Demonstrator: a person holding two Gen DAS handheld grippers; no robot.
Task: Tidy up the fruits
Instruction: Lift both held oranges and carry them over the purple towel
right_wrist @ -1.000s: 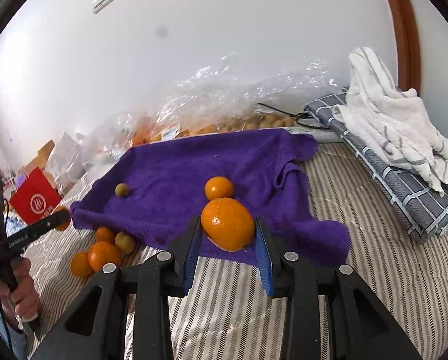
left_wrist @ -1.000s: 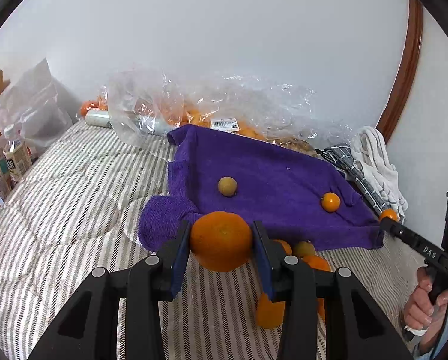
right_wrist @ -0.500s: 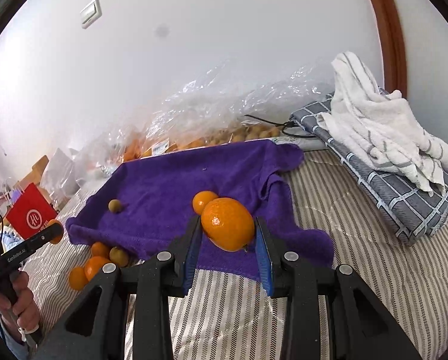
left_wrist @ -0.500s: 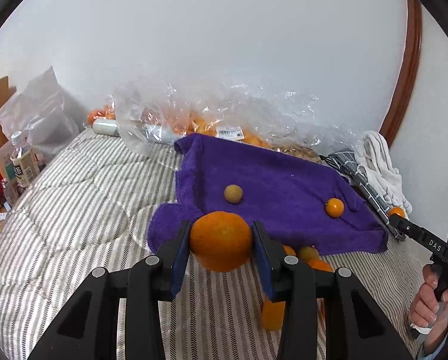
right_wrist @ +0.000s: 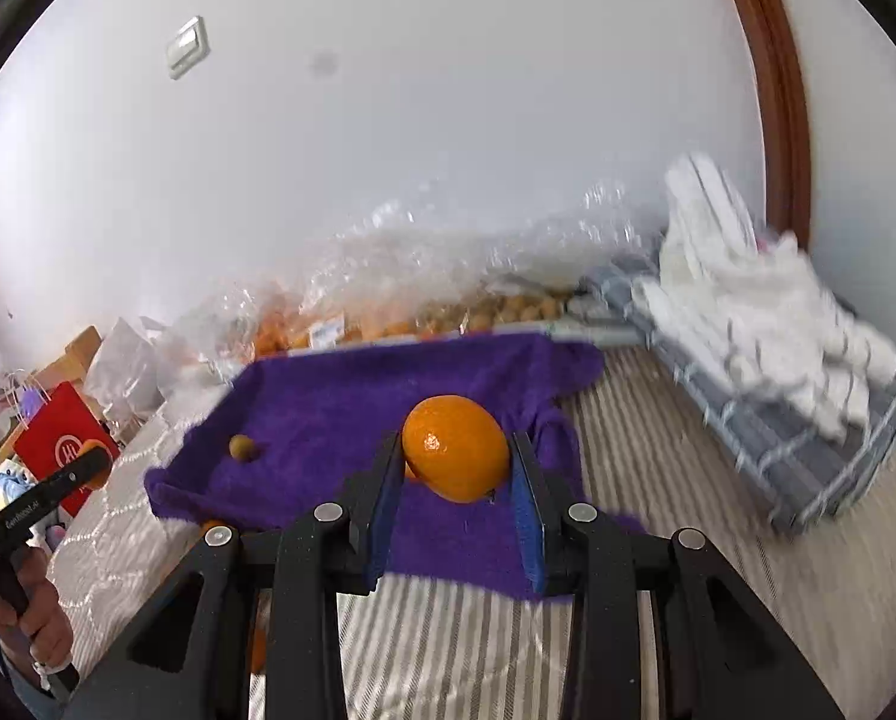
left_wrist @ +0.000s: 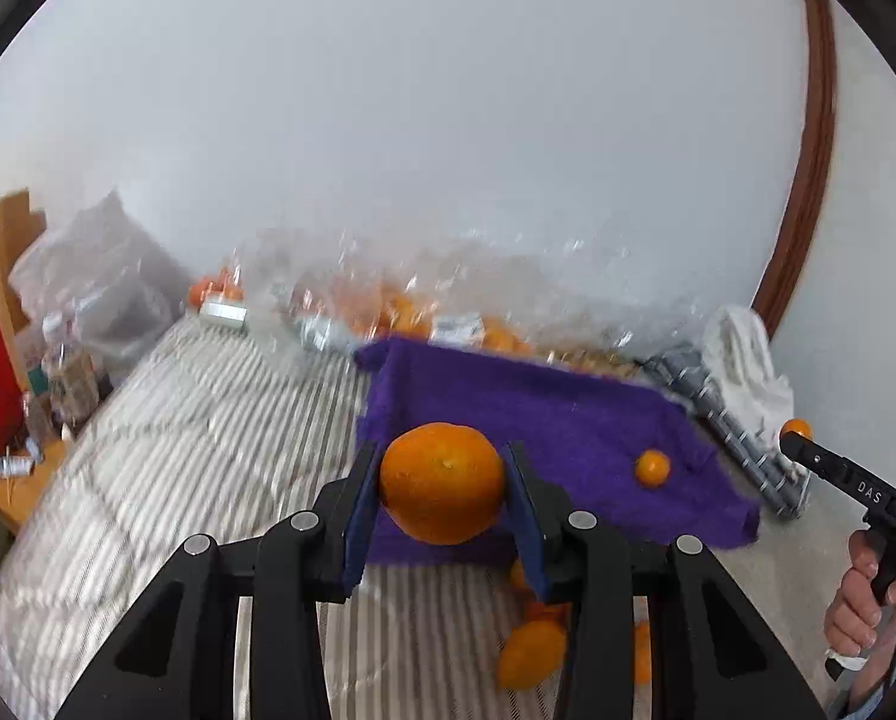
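- On the bed (left_wrist: pixel 166 456), with its grey-and-white striped cover, a purple towel (left_wrist: pixel 544 420) lies spread out near the wall.
- The left tongs (left_wrist: pixel 442 483) are closed on a large orange (left_wrist: pixel 442 483), with both blue pads pressed against its sides; it hangs in the air in front of the towel's near edge.
- The right tongs (right_wrist: pixel 455 456) hold a second orange (right_wrist: pixel 455 456), more egg-shaped, the same way, above the near part of the towel.
- A small orange fruit (left_wrist: pixel 652 468) sits on the towel toward its right side in the left view.
- A small greenish-brown fruit (right_wrist: pixel 242 447) sits on the towel toward its left side in the right view.
- A few loose oranges (left_wrist: pixel 529 654) lie on the striped cover just off the towel's near edge, partly hidden behind the left tongs.
- Clear plastic bags (right_wrist: pixel 400 276) with more fruit lie along the wall, just behind the towel.
- A white cloth (right_wrist: pixel 766 306) rests on a folded grey checked blanket (right_wrist: pixel 808 456) at the right side of the bed.
- A red paper bag (right_wrist: pixel 58 450) stands beside the bed on the left.
- Both views are blurred, so small details are hard to make out.
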